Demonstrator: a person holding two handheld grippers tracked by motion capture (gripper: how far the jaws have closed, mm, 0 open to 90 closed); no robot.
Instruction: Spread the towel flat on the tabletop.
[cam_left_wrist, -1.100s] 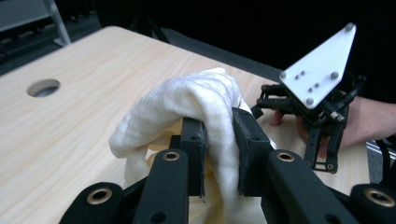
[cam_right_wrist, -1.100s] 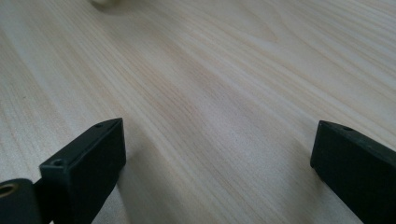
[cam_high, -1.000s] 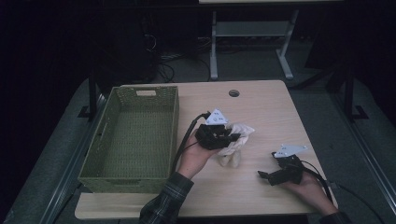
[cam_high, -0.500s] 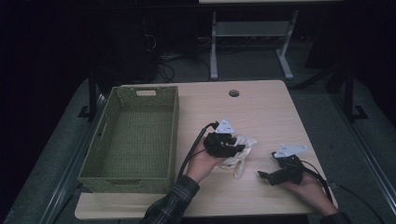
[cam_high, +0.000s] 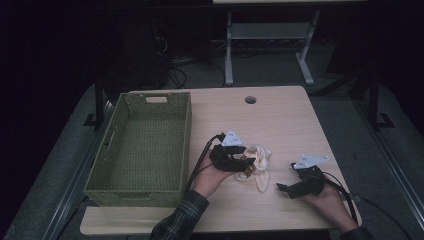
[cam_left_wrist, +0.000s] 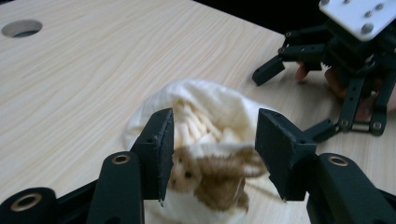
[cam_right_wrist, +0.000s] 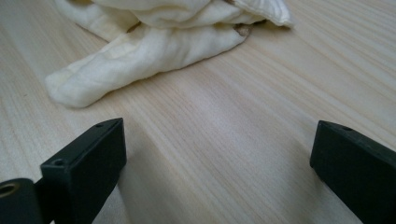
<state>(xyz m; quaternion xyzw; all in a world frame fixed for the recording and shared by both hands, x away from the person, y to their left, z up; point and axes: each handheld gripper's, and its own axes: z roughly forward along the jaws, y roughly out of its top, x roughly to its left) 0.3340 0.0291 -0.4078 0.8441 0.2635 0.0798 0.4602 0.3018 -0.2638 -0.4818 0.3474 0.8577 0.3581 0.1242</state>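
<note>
The left gripper (cam_high: 246, 165) hangs over the cream toy (cam_high: 257, 165), its jaws having just been opening, released either side of it; the toy lies near the bench's (cam_high: 280, 120) front edge; the right gripper (cam_high: 282, 188) rests released beside it.

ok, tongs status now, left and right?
Left tongs: open, just been opening, straddling the cream cloth, pads not pressing it.
Right tongs: open, nothing between them.
</note>
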